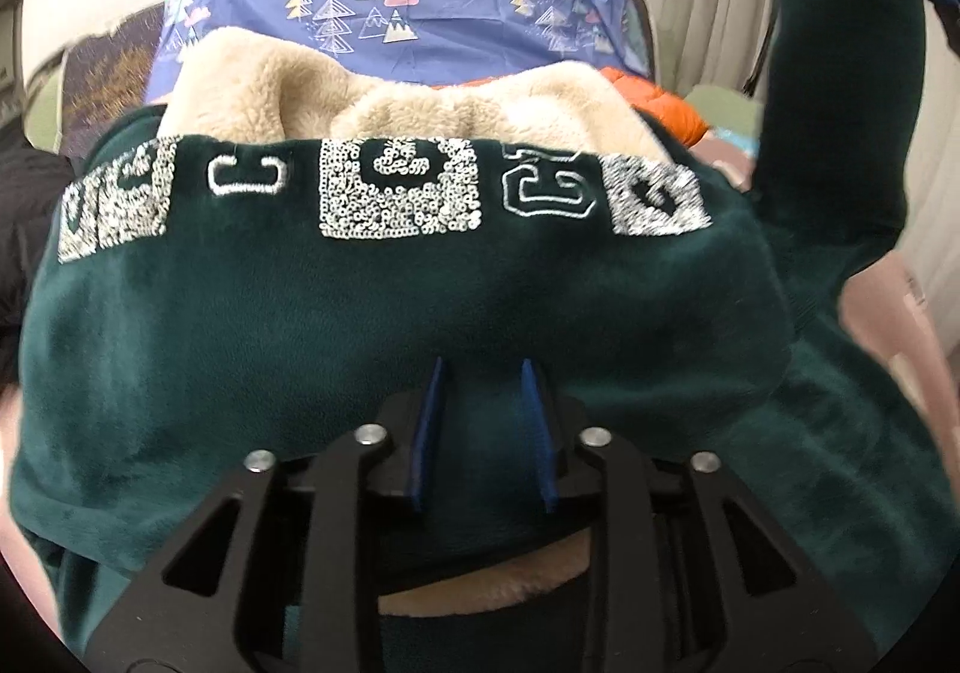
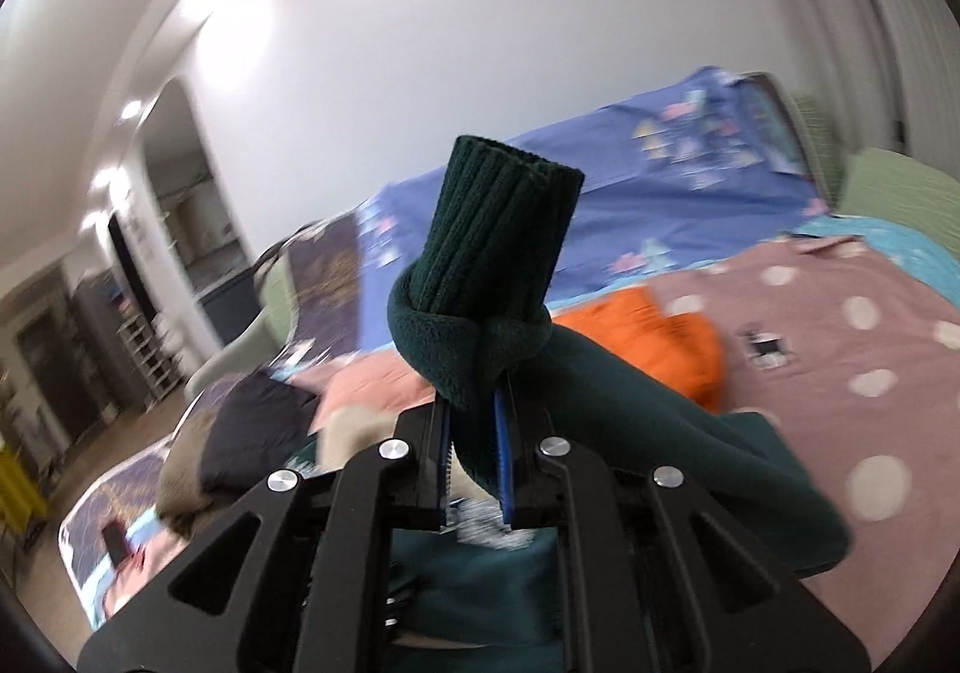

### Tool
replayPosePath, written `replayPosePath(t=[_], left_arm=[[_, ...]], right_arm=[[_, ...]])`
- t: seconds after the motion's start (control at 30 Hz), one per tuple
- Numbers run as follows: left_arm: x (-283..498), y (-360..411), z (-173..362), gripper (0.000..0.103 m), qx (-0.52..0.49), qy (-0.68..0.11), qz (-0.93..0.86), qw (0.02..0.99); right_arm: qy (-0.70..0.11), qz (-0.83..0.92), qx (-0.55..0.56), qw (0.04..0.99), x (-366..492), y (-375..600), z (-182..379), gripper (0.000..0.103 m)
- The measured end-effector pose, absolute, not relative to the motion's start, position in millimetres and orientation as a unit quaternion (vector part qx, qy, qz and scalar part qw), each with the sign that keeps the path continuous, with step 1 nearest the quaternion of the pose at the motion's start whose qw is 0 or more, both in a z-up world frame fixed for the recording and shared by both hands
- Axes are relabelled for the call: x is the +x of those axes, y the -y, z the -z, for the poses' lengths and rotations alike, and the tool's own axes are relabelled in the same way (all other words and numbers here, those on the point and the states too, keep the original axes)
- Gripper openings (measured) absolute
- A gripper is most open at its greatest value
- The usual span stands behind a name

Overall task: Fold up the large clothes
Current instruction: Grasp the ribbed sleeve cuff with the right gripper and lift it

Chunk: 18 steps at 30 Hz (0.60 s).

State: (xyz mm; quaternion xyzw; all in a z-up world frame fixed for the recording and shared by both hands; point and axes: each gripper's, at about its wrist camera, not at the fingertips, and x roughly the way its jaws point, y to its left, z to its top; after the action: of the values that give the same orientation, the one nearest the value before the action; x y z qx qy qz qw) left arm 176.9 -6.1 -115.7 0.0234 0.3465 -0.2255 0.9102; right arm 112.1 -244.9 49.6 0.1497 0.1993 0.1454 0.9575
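Green fleece sweater (image 1: pixel 390 301) is spread on the bed (image 2: pixel 840 325), sequin letters up, cream lining showing at 12 o'clock. Right gripper (image 2: pixel 474 433) has its fingers clenched on the sleeve just behind the ribbed cuff (image 2: pixel 498 229), holding it up in the air at about 1 o'clock of the body. Left gripper (image 1: pixel 483 403) sits on the hem, fingers partly apart with fabric between them, can't tell if they're pinching. I'd say early days: sleeve not folded in yet, body unfolded.
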Motion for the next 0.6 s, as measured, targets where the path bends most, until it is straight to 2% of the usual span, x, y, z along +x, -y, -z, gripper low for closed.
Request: replayPosePath(t=[0.07, 0.17, 0.33, 0.47, 0.53, 0.6], left_arm=[[176, -4, 110, 0.03, -0.011, -0.354, 0.235, 0.905], [172, -27, 92, 0.043, -0.05, -0.355, 0.24, 0.902], [153, -100, 35, 0.049, -0.118, -0.293, 0.245, 0.917], [140, -145, 10, 0.056, -0.135, -0.256, 0.226, 0.93], [138, -161, 9, 0.058, -0.14, -0.252, 0.215, 0.933], [139, -172, 14, 0.06, -0.158, -0.258, 0.214, 0.929]], right_arm=[[-0.205, -0.168, 0.138, 0.954, 109, 216, -46, 0.012], [-0.221, -0.193, 0.11, 0.95, 113, 176, -41, 0.012], [-0.24, -0.219, 0.082, 0.942, 120, 126, -26, 0.012], [-0.256, -0.24, 0.069, 0.934, 130, 86, -9, 0.013], [-0.268, -0.255, 0.042, 0.928, 137, 64, 8, 0.017], [-0.327, -0.28, 0.03, 0.902, 155, 45, 39, 0.022]])
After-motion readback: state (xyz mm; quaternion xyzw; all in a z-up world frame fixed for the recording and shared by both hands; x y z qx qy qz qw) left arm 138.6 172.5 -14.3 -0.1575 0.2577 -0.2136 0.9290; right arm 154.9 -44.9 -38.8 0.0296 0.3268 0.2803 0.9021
